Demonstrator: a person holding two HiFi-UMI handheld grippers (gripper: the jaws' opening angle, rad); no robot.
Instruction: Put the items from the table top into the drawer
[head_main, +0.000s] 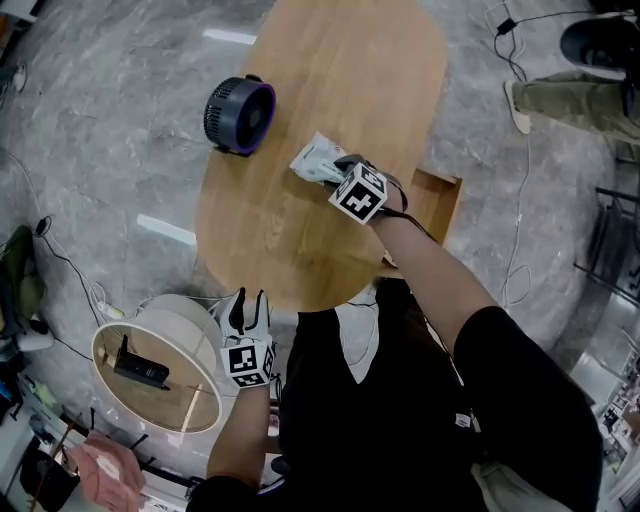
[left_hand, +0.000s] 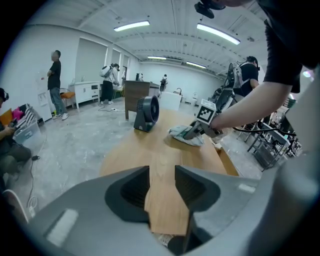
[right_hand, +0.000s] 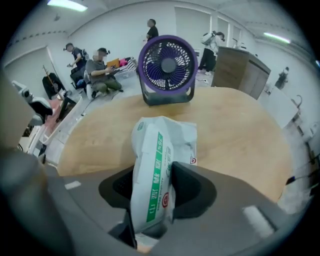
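Wood table (head_main: 330, 80), fan (head_main: 240, 116), packet (head_main: 314, 160), open drawer (head_main: 438, 177)

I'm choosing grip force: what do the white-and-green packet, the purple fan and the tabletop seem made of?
The white-and-green soft packet looks like thin glossy plastic film: it creases and buckles. The round purple-rimmed fan seems moulded plastic, smooth, with a dark grille. The oval tabletop is wood or wood veneer, matt, with visible grain.
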